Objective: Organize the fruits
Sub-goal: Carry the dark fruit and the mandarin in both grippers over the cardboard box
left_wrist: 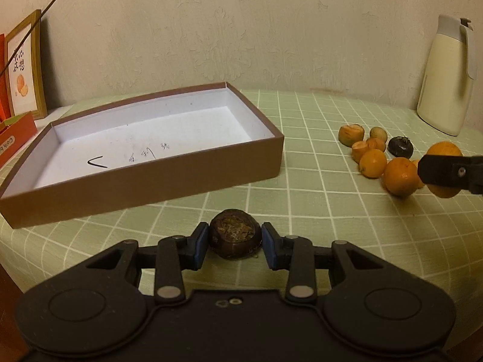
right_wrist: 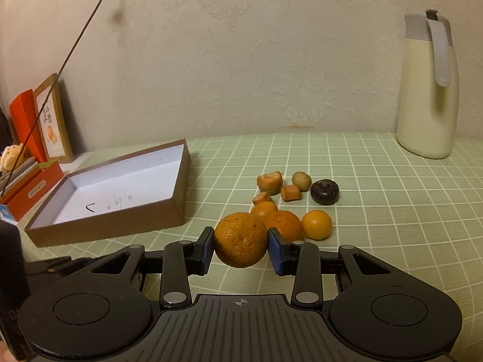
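Note:
My left gripper (left_wrist: 235, 239) is shut on a dark brown round fruit (left_wrist: 235, 235) and holds it above the green checked tablecloth, just in front of the brown box (left_wrist: 145, 178) with a white inside. My right gripper (right_wrist: 241, 246) is shut on a rough-skinned orange (right_wrist: 241, 239), near the fruit pile. The pile holds several small oranges (right_wrist: 316, 224), cut orange pieces (right_wrist: 270, 182), a greenish fruit (right_wrist: 301, 179) and a dark fruit (right_wrist: 324, 191). The box (right_wrist: 105, 226) lies to the left in the right wrist view. The right gripper's finger (left_wrist: 449, 173) shows in the left wrist view beside the pile (left_wrist: 372, 163).
A cream thermos jug (right_wrist: 428, 90) stands at the back right by the wall. A framed picture (right_wrist: 52, 120), orange boxes (right_wrist: 33, 190) and a small plush toy (right_wrist: 10, 157) stand at the left edge. A thin cable (right_wrist: 60, 69) hangs across the left.

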`<state>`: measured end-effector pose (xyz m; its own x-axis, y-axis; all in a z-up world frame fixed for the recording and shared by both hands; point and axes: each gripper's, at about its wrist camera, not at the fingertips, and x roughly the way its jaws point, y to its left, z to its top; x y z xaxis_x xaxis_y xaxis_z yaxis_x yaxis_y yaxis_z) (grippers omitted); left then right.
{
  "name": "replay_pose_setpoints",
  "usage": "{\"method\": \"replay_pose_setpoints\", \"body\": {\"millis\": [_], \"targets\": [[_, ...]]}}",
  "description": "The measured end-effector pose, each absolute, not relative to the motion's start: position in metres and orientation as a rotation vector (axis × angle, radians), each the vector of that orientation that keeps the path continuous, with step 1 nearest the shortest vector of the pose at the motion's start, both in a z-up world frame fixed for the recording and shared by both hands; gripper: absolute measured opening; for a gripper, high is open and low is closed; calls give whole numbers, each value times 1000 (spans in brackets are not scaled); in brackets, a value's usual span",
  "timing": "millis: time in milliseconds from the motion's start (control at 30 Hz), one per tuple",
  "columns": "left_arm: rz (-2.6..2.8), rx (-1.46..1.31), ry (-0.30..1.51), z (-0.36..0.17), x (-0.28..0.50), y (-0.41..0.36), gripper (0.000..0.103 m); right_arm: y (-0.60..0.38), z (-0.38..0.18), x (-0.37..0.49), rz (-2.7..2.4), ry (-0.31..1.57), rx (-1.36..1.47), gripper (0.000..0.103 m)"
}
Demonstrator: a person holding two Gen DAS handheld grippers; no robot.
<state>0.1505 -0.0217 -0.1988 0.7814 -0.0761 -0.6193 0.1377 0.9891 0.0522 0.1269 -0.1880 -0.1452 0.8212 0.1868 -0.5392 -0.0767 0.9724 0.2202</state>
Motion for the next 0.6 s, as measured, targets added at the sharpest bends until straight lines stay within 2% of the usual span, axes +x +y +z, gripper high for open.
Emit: {"method": "replay_pose_setpoints", "body": {"millis": [200,267,300,333,600], "targets": [[-108,89,655,-201,150,-21,31,-189,-144,126,149,591,208,38],[-94,89,656,-201,151,-21,36,-190,-143,126,153,589,217,38],[-98,79,660,-201,152,-21,35,-190,-143,125,155,585,221,38],[-115,68,663,-200,152,-20,29,-190,-141,124,155,579,221,38],[-95,88,626,-188,148,-18,28,-189,-132,119,163,552,228,38]]}}
